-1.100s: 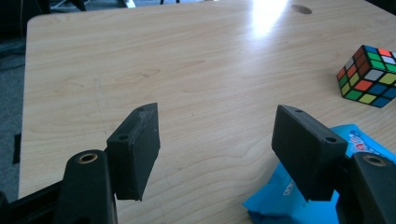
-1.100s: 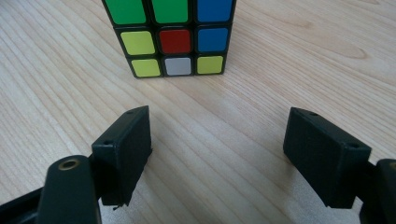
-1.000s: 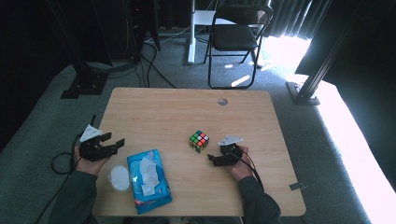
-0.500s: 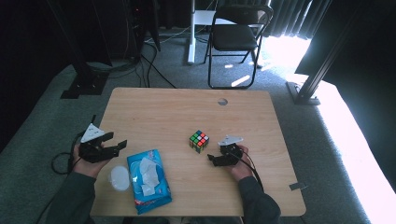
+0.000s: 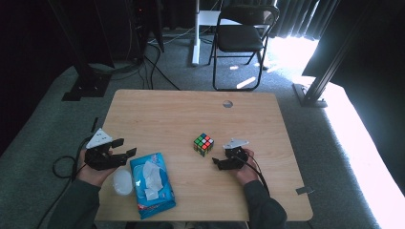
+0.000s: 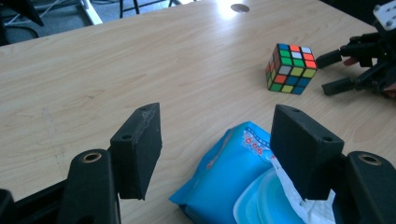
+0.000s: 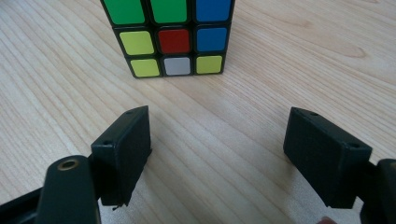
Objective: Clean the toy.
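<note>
At lower left of the high view, the left gripper [image 5: 125, 148], jaws wide and empty, hangs beside the blue wipes pack [image 5: 150, 185]; lower centre-right, the right gripper [image 5: 218, 163], jaws spread and empty, faces the puzzle cube [image 5: 203, 144], which rests mid-table, just beyond its fingertips

Both grippers' jaws gape — right gripper [image 5: 216, 163] near the cube [image 5: 203, 144], left gripper [image 5: 125, 153] beside the wipes pack [image 5: 151, 186].
</note>
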`<state>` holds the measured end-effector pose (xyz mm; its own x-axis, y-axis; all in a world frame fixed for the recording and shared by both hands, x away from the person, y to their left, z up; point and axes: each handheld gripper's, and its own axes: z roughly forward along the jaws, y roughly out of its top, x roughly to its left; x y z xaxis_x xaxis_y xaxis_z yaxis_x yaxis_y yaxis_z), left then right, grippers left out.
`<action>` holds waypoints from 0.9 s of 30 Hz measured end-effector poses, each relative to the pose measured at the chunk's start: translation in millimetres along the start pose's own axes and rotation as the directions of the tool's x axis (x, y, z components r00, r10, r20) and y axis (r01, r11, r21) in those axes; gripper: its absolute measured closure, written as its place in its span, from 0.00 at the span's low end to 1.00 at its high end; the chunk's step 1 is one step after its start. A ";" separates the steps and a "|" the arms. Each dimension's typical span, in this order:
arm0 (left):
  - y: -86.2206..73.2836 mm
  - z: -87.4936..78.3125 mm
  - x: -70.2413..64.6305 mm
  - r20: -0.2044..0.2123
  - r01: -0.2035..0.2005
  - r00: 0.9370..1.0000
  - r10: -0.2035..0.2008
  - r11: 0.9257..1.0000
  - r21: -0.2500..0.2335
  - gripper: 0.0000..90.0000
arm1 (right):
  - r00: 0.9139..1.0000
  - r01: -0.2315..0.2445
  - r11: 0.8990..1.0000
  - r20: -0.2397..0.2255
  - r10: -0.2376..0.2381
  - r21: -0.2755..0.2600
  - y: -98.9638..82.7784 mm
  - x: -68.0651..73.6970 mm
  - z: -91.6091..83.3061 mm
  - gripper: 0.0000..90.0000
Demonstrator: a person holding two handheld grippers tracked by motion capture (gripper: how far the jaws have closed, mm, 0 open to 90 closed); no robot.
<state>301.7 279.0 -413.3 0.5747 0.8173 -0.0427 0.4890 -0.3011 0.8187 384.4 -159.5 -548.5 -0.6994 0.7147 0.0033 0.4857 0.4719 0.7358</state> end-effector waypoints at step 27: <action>1.2 5.7 -38.7 0.078 -0.043 0.996 0.037 0.996 0.079 0.53 | 1.000 0.000 1.000 0.000 0.000 0.000 0.0 0.0 0.0 0.25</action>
<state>283.9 244.2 -413.9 0.6416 0.7649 -0.0572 0.5141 -0.3734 0.7722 384.4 -159.5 -548.5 -0.6992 0.7149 0.0036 0.4858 0.4714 0.7360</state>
